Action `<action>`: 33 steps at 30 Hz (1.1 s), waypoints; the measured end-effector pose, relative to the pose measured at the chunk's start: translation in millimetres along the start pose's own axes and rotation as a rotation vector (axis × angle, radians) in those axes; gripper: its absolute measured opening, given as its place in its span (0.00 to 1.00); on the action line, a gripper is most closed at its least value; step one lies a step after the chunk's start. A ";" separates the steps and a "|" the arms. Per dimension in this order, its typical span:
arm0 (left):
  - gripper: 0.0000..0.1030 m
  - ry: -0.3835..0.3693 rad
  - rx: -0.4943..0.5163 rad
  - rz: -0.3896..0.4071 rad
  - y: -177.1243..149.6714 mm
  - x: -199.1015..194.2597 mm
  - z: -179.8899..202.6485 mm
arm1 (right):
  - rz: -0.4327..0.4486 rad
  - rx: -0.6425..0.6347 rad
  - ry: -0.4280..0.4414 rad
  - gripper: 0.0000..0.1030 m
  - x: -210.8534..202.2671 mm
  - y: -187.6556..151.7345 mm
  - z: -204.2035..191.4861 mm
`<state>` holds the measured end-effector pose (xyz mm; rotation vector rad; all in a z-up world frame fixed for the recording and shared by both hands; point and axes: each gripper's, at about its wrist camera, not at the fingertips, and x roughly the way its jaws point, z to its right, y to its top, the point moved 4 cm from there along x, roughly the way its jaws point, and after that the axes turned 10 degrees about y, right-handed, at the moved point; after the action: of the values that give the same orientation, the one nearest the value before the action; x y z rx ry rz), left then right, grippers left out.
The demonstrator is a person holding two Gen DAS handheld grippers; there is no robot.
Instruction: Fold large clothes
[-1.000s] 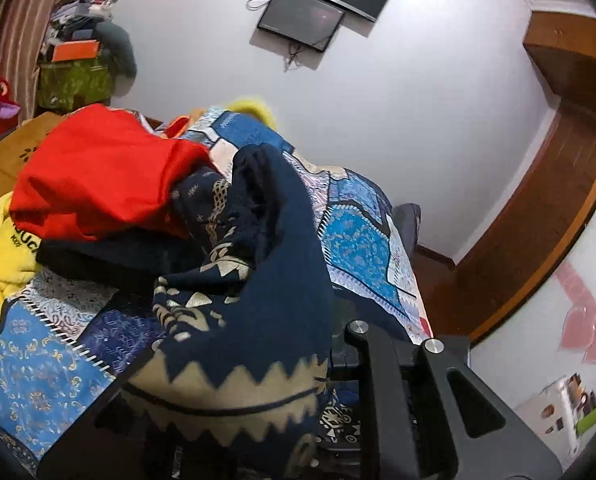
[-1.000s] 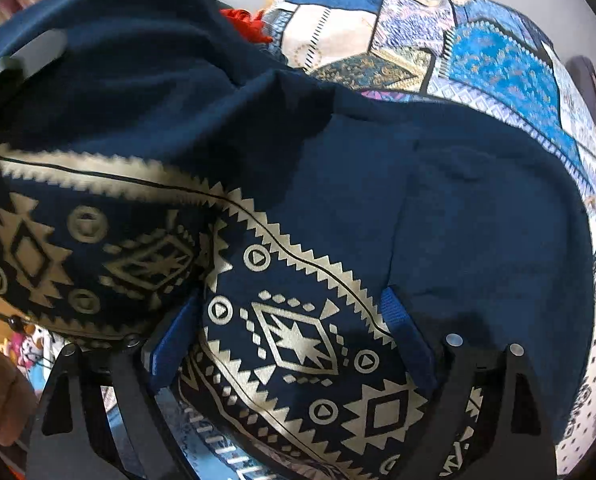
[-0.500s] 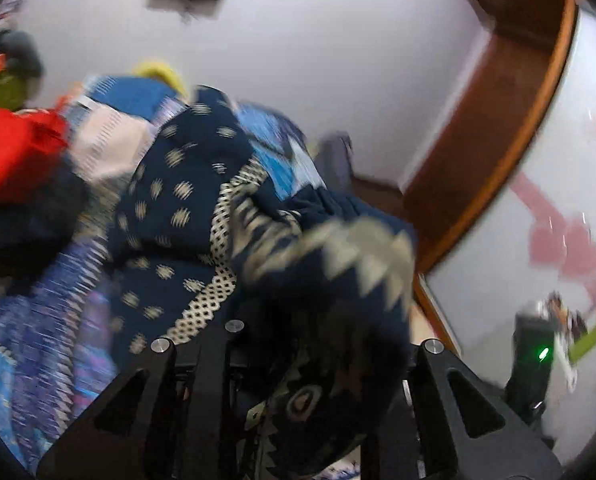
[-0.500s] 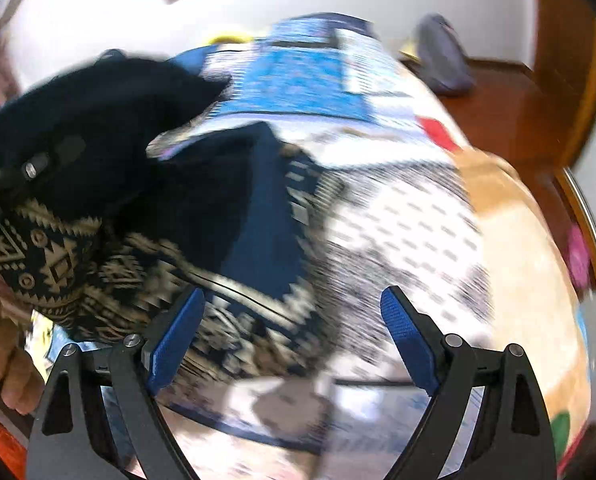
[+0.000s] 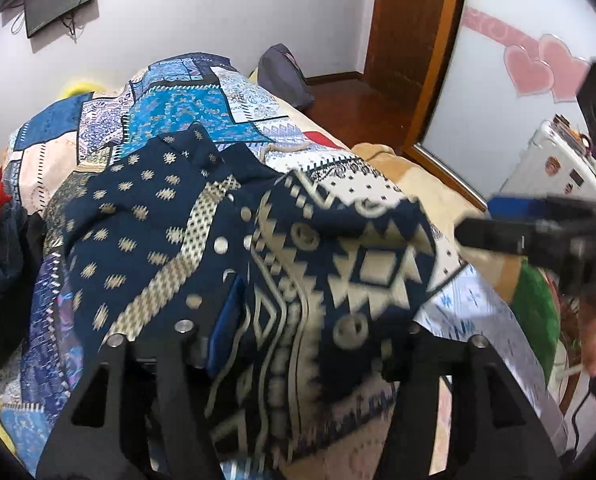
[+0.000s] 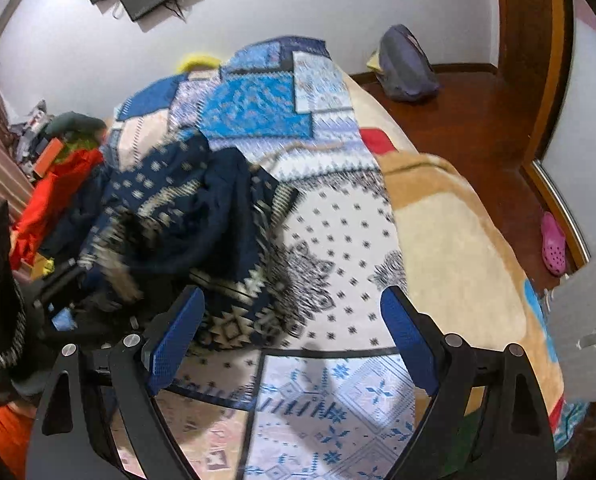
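While my right gripper [image 6: 292,334] gapes wide above the quilt [image 6: 337,264], only my left view shows the left gripper [image 5: 317,320] draped by the garment [image 5: 337,272]; grip unclear.

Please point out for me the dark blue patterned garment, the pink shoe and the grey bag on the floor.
dark blue patterned garment [image 5: 146,216]: left wrist view, its dotted part.
pink shoe [image 6: 553,246]: right wrist view, its top.
grey bag [image 6: 407,66]: right wrist view, its middle.

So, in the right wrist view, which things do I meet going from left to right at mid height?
red garment → navy patterned garment → white dotted patch of the bedspread → beige blanket → pink shoe
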<state>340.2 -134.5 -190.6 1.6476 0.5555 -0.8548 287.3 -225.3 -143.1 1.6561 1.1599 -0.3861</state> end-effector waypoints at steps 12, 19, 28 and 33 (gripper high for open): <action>0.80 0.121 0.000 0.101 -51.3 -53.8 -28.9 | 0.007 -0.083 0.183 0.85 19.3 17.5 -68.1; 0.81 0.167 -0.139 -0.025 -78.3 -18.4 -71.4 | -0.119 -0.042 0.225 0.85 70.4 4.0 -68.9; 0.82 0.145 -0.252 -0.042 -85.6 3.9 -110.7 | -0.190 0.126 0.374 0.21 94.5 -0.5 -51.5; 0.82 0.175 -0.263 -0.039 -86.9 3.6 -126.0 | -0.111 0.032 0.365 0.06 73.2 7.7 -69.6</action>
<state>308.4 8.3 -235.6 1.4816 0.7901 -0.6384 309.8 -128.4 -162.5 1.7400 1.5259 -0.1744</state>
